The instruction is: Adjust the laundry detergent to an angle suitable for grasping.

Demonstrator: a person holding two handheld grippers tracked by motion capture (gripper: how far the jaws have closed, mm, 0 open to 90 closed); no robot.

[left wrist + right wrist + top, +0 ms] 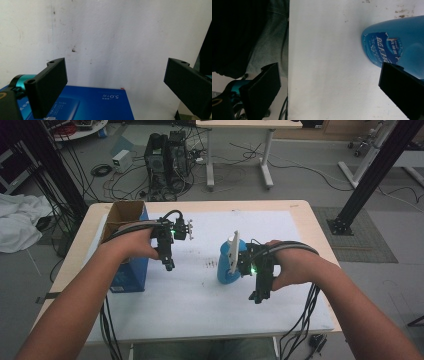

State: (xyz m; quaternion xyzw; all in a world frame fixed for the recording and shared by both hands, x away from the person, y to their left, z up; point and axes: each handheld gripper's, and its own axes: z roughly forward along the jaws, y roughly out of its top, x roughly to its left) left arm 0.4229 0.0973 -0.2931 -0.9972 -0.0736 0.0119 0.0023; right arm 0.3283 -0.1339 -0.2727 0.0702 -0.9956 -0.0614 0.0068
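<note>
From the high view we see the blue bottle (228,267) standing right of the tabletop's middle on the white sheet (200,315), the right gripper (260,295) just beside it and the left gripper (169,265) by the blue box (131,270) at the left edge. Our right gripper view adds the bottle's torn label (387,47); jaws apart, empty. Our left gripper view shows the box's printed face (100,105), jaws likewise wide.

computer towers (167,165) and tangled cables on the floor; white cloth (17,220) far left.
</note>
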